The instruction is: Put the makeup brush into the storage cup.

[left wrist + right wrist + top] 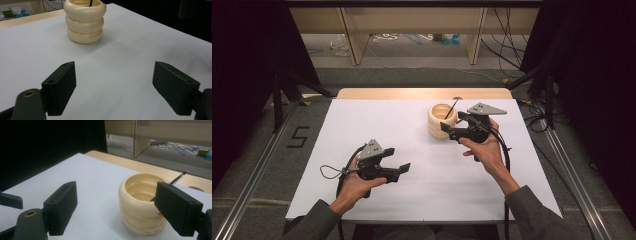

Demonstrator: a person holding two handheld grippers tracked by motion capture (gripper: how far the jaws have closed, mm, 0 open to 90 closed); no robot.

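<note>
Nearest me, my left gripper [398,170] hangs over the white counter [377,125], well short of the cream ribbed cup [441,121], jaws spread wide with only bare counter between them. In the left gripper view the cup [85,22] sits ahead and a little left, stacked like three fat rings, and a dark stick [91,2] rises out of its mouth.

Farther on, my right gripper [451,129] sits just beside the cup, on the cup's right in the high view. Its jaws stand wide and hold nothing. In the right gripper view [113,207] the cup [140,205] lies between the jaw line and slightly right, one jaw partly in front of its rim.

I judge the step in hand to be working with the thin stick [452,107] that leans in the cup, its top tilted away from the gripper. To do it well, I would bring the right gripper in level with the stick's upper part, centre the stick between the pads, and close gently, so the light cup does not tip or slide.

Hard to make out: the stick's lower end is hidden inside the cup, and its tip [184,173] is small and blurred. Small print low on the cup wall is unreadable. What the stick actually is I cannot tell.
</note>
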